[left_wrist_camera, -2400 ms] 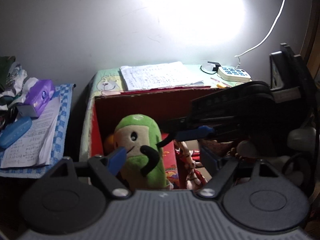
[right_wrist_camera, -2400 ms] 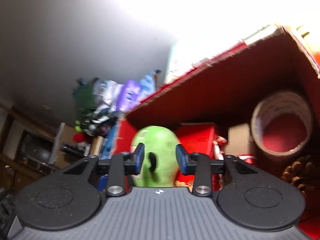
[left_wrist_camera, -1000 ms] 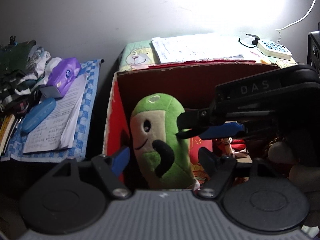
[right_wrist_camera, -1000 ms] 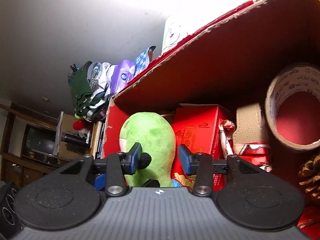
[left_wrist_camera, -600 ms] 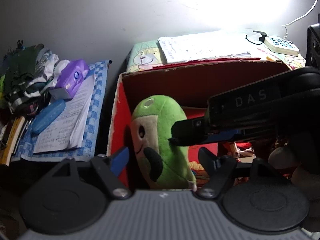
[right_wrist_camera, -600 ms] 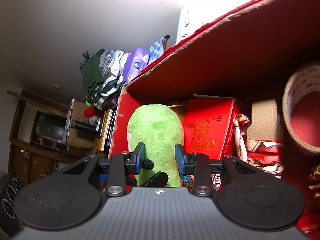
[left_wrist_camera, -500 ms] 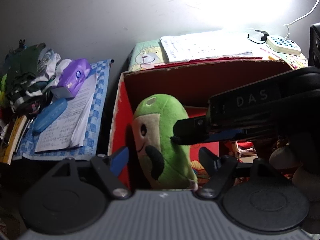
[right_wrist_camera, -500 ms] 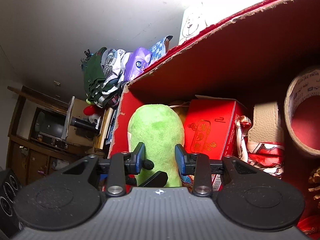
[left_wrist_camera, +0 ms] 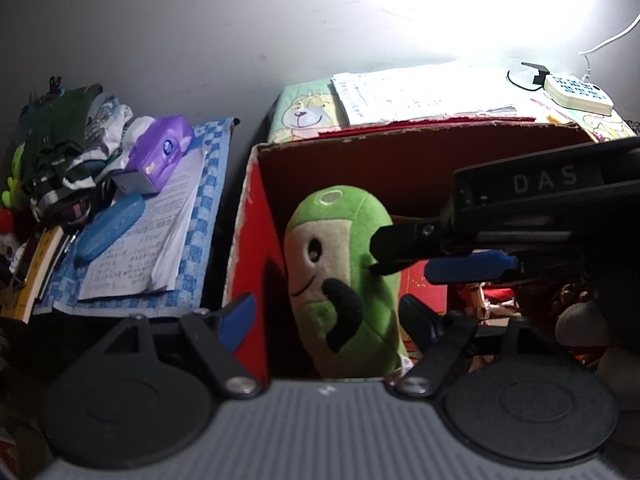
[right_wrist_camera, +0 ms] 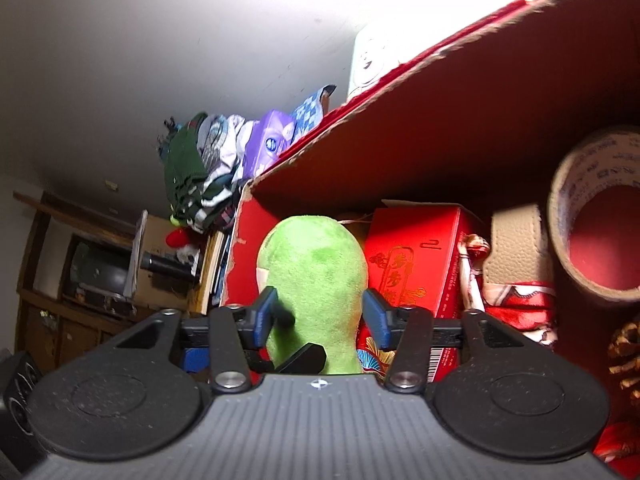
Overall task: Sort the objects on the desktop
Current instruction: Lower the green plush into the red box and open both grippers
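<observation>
Right wrist view: fingers opening off plush, standing in box's left end, withdrawal next; left fingers opening, empty.

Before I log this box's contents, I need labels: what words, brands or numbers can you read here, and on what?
"DAS": white letters on the black body of the right tongs, seen from the left wrist.
"2": gold figure on the red gift box; its gold characters are unreadable.
Roll of tape: printed text, too small.
Purple tissue pack: blue logo, blurred.
Handwritten papers: illegible.
White keypad: keys too small.
</observation>
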